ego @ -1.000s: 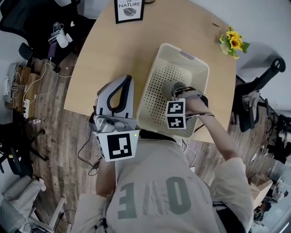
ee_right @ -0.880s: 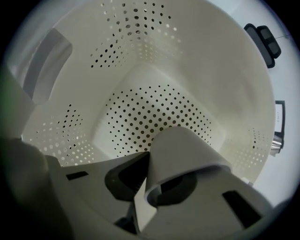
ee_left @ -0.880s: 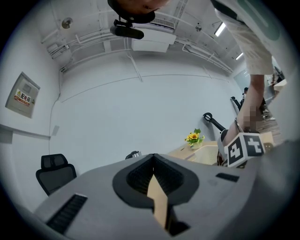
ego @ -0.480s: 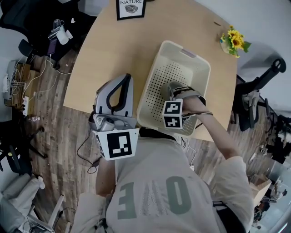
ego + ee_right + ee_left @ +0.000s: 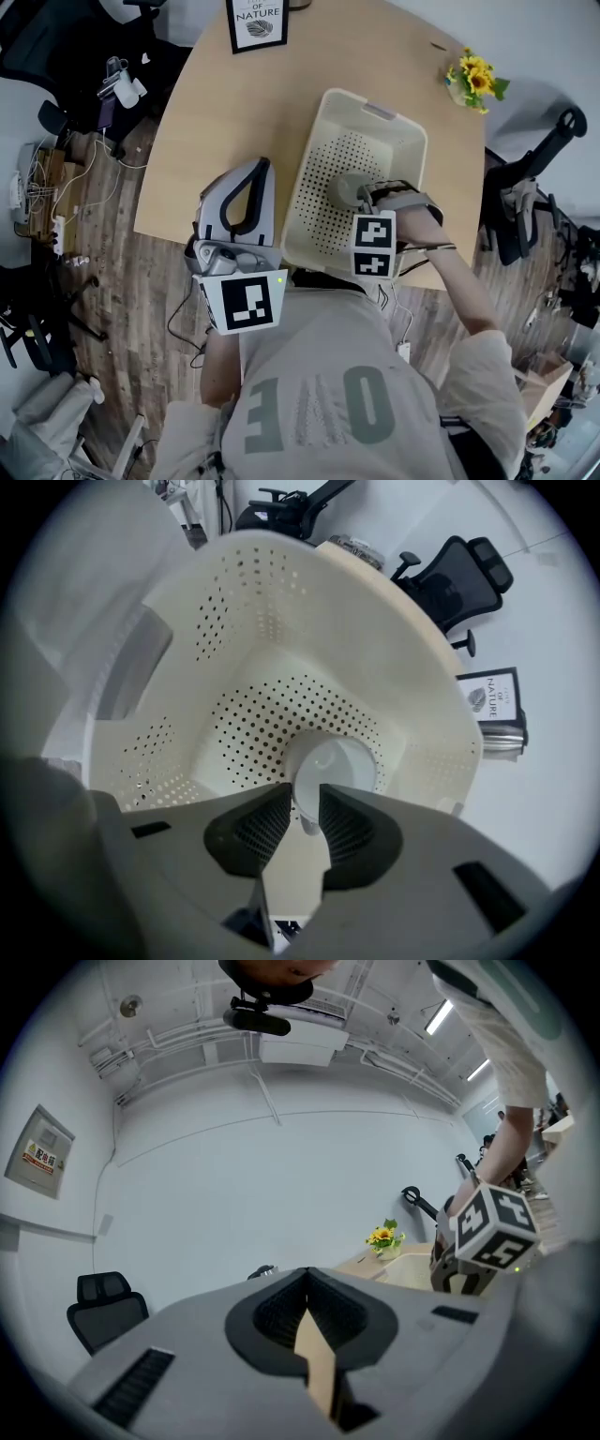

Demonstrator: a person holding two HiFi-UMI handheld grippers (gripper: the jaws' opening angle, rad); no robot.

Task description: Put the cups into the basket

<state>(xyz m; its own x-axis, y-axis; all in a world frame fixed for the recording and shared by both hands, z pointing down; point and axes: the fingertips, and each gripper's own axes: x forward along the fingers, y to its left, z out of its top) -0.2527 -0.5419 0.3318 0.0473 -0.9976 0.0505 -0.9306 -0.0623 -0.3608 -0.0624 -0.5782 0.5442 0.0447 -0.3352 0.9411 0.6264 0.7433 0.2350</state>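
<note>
1. The right gripper (image 5: 305, 797) pinches the rim of the grey cup (image 5: 339, 759) between its two jaws.
2. The cup is low inside the white basket (image 5: 281, 592), close to the floor with the little holes.
3. The left gripper (image 5: 307, 1279) is squeezed closed with nothing in it.
4. It is over the edge of the table (image 5: 244, 103), just beside the basket.

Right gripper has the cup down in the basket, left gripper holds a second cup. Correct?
No. The left gripper holds nothing: the left gripper view shows its jaws together, empty. The rest stands: the right gripper grips the pale grey cup by its rim inside the cream perforated plastic basket.
</note>
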